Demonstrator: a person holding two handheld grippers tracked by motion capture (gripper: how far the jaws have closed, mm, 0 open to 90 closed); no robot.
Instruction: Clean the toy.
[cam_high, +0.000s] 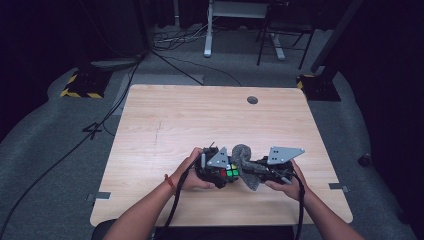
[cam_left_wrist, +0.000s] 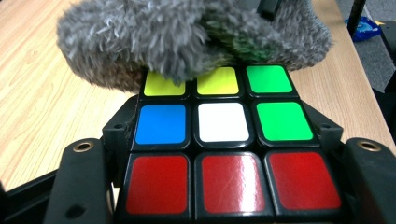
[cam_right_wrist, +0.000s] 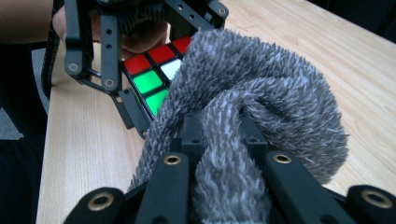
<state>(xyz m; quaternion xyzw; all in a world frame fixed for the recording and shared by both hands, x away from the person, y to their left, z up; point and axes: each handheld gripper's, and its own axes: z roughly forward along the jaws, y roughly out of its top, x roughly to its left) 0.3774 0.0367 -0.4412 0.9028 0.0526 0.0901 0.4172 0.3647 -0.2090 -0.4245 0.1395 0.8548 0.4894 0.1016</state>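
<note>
A Rubik's cube (cam_high: 231, 173) sits clamped between the black jaws of my left gripper (cam_high: 220, 172) near the table's front edge. In the left gripper view the cube (cam_left_wrist: 223, 122) faces the camera: a red bottom row, blue, white and green in the middle, yellow and green on top. My left gripper (cam_left_wrist: 226, 144) is shut on its sides. My right gripper (cam_high: 261, 171) is shut on a grey fluffy cloth (cam_high: 245, 159). The cloth (cam_left_wrist: 187, 37) lies against the cube's top row and hides part of it. In the right gripper view the cloth (cam_right_wrist: 261, 102) bulges out of my right gripper (cam_right_wrist: 227, 186) and covers part of the cube (cam_right_wrist: 154, 74).
The wooden table (cam_high: 200, 115) has a round cable hole (cam_high: 252, 100) near its far edge. Cables trail from both grippers over the front edge. Black curtains, desk legs (cam_high: 207, 35) and floor cables lie beyond the table. A blue object (cam_left_wrist: 362, 28) lies on the floor.
</note>
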